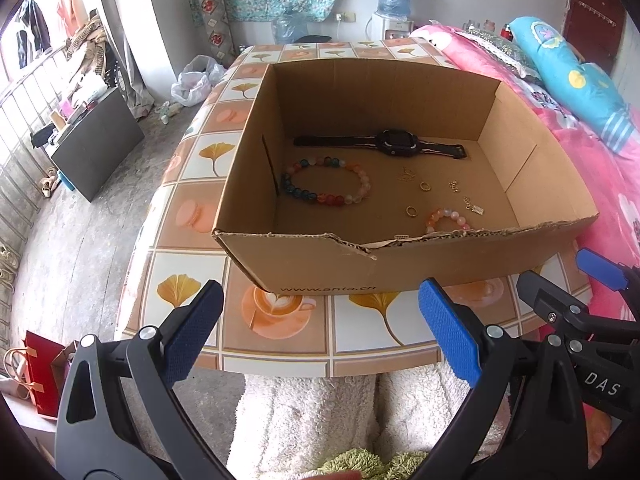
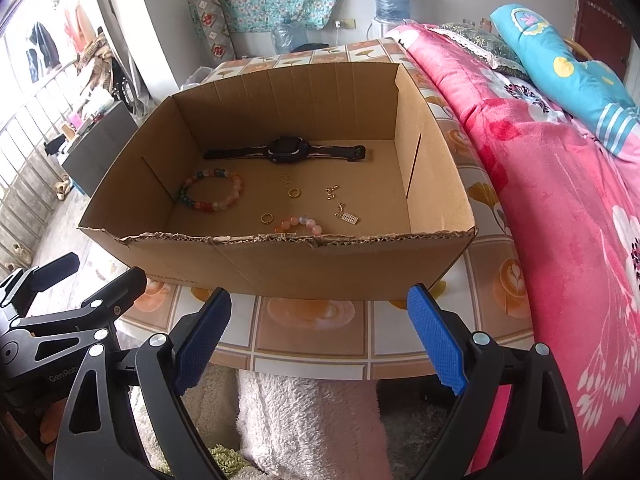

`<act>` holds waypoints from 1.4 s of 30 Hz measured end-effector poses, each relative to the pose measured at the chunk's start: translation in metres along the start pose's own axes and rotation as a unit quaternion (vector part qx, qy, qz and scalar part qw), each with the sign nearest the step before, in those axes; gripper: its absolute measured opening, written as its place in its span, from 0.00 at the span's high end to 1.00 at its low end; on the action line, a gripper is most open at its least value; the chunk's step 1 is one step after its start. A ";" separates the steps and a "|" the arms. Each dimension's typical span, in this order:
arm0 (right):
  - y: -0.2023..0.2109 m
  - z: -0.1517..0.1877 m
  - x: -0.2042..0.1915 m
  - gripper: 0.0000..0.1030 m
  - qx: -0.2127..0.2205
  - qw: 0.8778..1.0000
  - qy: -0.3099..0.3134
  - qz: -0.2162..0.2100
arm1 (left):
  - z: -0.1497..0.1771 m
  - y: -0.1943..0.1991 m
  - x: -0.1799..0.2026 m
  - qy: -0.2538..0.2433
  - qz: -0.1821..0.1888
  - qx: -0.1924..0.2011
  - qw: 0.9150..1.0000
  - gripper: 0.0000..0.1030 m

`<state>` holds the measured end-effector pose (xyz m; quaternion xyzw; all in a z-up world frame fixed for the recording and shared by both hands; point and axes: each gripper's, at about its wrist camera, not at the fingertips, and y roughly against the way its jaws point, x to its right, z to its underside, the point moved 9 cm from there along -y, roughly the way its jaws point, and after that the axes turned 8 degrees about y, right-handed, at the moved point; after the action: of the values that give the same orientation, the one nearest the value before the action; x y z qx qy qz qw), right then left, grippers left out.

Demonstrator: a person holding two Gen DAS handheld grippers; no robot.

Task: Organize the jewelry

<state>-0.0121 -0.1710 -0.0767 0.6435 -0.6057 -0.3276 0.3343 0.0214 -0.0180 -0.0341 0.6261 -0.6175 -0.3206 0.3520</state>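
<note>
An open cardboard box [image 1: 320, 268] [image 2: 280, 268] stands on the tile-patterned table [image 1: 280, 344] [image 2: 312, 344]. On its floor lie a black watch [image 1: 390, 142] [image 2: 289, 150], a multicoloured bead bracelet [image 1: 326, 180] [image 2: 212, 194], a smaller pink bead bracelet [image 1: 448, 219] [image 2: 298, 224], two gold rings [image 1: 412, 211] [image 2: 267, 218] and several small gold charms [image 1: 476, 207] [image 2: 347, 216]. My left gripper [image 1: 320, 332] [image 2: 94, 274] hangs open in front of the box's near wall, holding nothing. Just to its right, my right gripper [image 2: 320, 336] [image 1: 568, 280] is also open with nothing between its fingers.
A bed with a pink blanket [image 1: 592, 152] [image 2: 560, 200] runs along the table's right side. A person's legs in white fluffy fabric [image 1: 320, 420] [image 2: 312, 420] are below the near table edge. A dark cabinet [image 1: 96, 144] and red bag [image 1: 44, 376] stand on the floor to the left.
</note>
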 end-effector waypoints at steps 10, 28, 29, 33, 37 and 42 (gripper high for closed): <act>-0.003 -0.001 -0.002 0.15 -0.006 1.000 0.001 0.002 | 0.000 -0.004 -0.003 0.005 0.000 -0.009 1.000 0.08; -0.006 -0.003 -0.001 0.15 -0.011 1.000 0.001 0.000 | 0.000 -0.005 -0.003 0.007 0.003 -0.016 1.000 0.08; -0.006 -0.003 -0.001 0.15 -0.011 1.000 0.001 0.000 | 0.000 -0.006 -0.003 0.007 0.004 -0.017 1.000 0.08; -0.006 -0.003 -0.001 0.15 -0.012 1.000 -0.001 -0.001 | -0.001 -0.007 -0.003 0.007 0.005 -0.019 1.000 0.08; -0.007 -0.002 -0.001 0.15 -0.013 1.000 -0.002 -0.001 | -0.001 -0.008 -0.003 0.006 0.006 -0.021 1.000 0.08; -0.007 -0.002 0.000 0.15 -0.015 1.000 -0.003 -0.001 | 0.000 -0.010 -0.002 0.006 0.005 -0.022 1.000 0.08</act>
<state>-0.0065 -0.1711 -0.0819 0.6381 -0.6013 -0.3388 0.3414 0.0263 -0.0163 -0.0425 0.6165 -0.6116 -0.3290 0.3712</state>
